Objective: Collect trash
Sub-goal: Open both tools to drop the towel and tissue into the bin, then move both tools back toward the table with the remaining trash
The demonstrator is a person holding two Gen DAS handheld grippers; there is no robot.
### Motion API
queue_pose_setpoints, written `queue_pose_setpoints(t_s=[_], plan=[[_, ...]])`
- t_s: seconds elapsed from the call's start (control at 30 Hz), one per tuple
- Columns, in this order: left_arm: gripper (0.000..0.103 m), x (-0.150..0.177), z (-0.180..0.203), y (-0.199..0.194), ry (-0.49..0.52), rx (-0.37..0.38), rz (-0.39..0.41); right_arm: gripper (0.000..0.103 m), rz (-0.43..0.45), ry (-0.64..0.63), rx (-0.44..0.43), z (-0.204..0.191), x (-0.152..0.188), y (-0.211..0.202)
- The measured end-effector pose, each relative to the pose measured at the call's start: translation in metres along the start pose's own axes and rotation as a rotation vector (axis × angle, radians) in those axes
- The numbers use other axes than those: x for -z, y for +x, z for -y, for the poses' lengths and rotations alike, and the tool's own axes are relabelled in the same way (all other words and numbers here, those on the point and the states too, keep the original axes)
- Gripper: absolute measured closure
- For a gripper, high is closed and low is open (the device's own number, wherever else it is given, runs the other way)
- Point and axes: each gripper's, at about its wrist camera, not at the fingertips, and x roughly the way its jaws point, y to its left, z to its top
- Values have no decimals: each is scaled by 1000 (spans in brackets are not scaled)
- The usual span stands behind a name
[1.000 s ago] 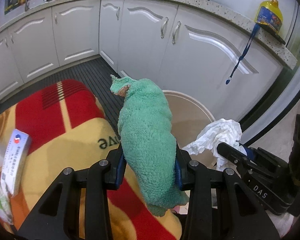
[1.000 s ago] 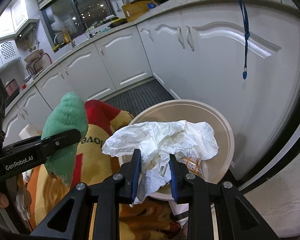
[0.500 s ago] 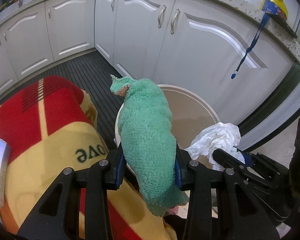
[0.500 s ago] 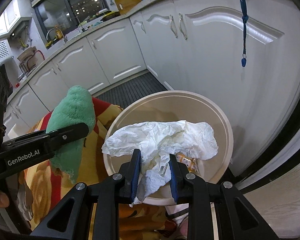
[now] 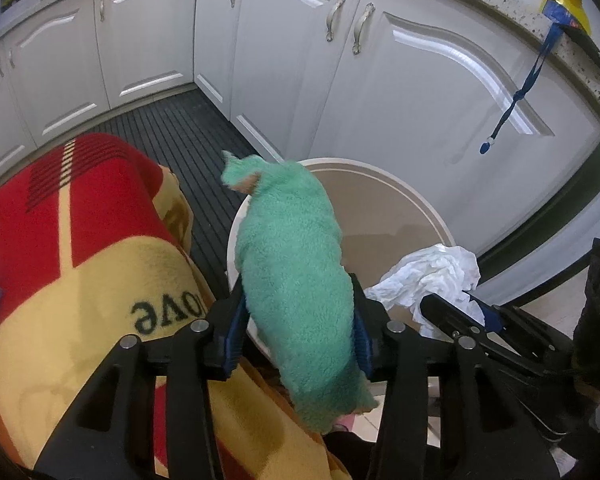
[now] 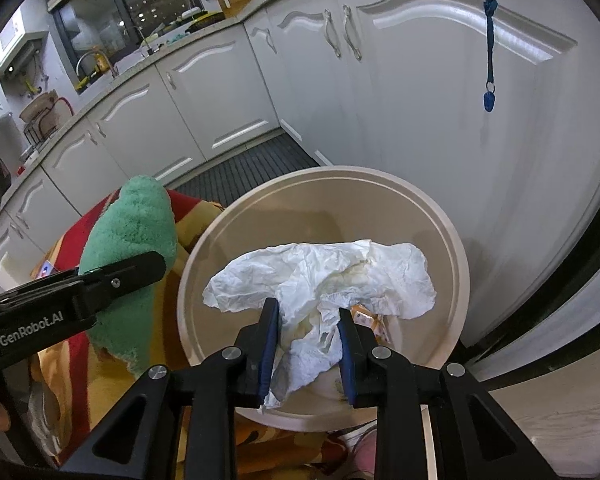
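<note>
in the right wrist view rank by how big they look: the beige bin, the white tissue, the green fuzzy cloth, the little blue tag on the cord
1. beige bin
2. and 3. white tissue and green fuzzy cloth: they look about alike, and the left gripper hides part of the cloth, so no ranking.
4. blue tag, clearly smallest, though also farthest from the camera.

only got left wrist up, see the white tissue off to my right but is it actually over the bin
Observer: Yes. In the right wrist view the crumpled tissue hangs above the open bin, inside its rim.
Operator: anything already in there
Observer: A small orange-and-white wrapper shows below the tissue, inside the bin.
Operator: right gripper let go yet
Observer: No, the right gripper is shut on the tissue; its blue pads press both sides.
Operator: and my green cloth
Observer: From the right, the green cloth in the left gripper sits left of the rim, outside the bin.
</note>
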Motion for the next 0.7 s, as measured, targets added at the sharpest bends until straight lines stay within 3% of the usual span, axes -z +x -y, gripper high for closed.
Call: queue_pose_setpoints(t_s=[0.07, 0.1, 0.7], plan=[[48, 0, 0, 0, -1, 3, 2, 58, -4, 4, 9, 1, -1, 4], [43, 0, 0, 0, 0, 4, 5, 56, -4, 13, 12, 3, -1, 6], [40, 6, -3, -26, 17, -8, 43, 55, 3, 18, -14, -1, 5, -4]])
